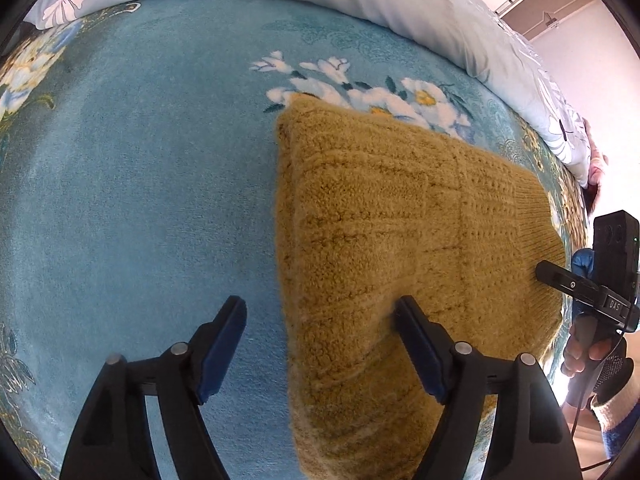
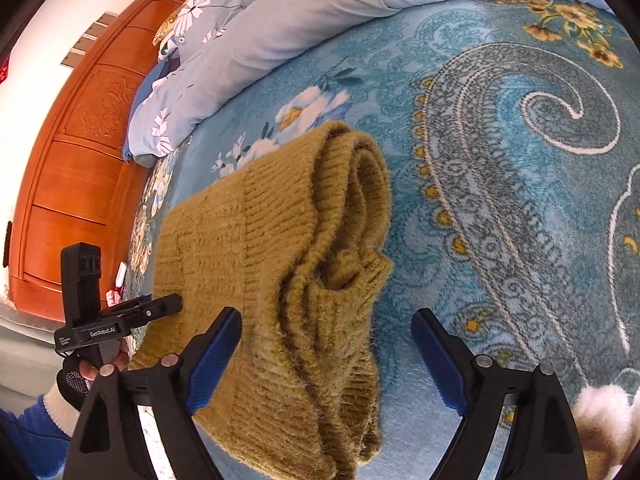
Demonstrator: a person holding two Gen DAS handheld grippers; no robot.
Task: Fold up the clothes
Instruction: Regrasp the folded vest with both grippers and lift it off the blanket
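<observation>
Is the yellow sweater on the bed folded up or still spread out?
Folded. The sweater lies as a compact bundle on the blue blanket, with several stacked layers showing along its edge in the right wrist view.

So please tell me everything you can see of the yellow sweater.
The yellow sweater is mustard, fuzzy ribbed knit, folded into a thick bundle of stacked layers. It lies flat on the blue floral blanket. Both grippers' jaws stand open over it, gripping nothing; whether they touch it is unclear.
</observation>
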